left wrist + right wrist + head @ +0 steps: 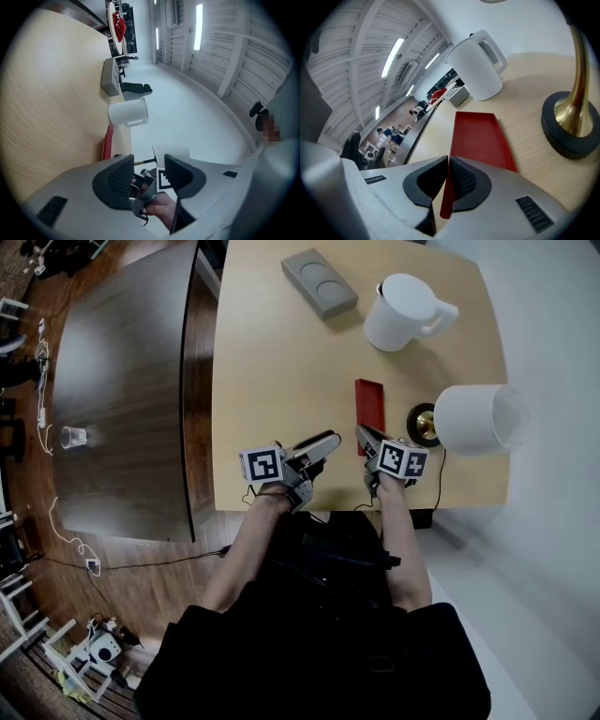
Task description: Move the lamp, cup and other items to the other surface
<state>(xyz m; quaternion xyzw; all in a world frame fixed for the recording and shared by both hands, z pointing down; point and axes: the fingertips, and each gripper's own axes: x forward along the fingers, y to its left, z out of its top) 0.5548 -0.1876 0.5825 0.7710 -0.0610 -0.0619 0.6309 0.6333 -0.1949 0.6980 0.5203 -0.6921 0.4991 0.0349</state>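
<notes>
Table (262,352): light wood, directly in front of you.
Dark table (122,381): alongside its left edge.
Lamp (473,416): at the tabletop's right edge, toward the near corner; its base is just beside the red tray.
Jug (403,313): white, toward the far right corner.
Grey tray (319,282): by the far edge, left of the jug.
Red tray (369,404): mid-tabletop, right of centre, long side running away from you.
Right gripper (448,164): your jaws are pinched onto the red tray's near rim.
Left gripper (149,161): jaws apart with nothing between them, over the near edge.
Cup (73,437): clear, near the dark table's left edge.
</notes>
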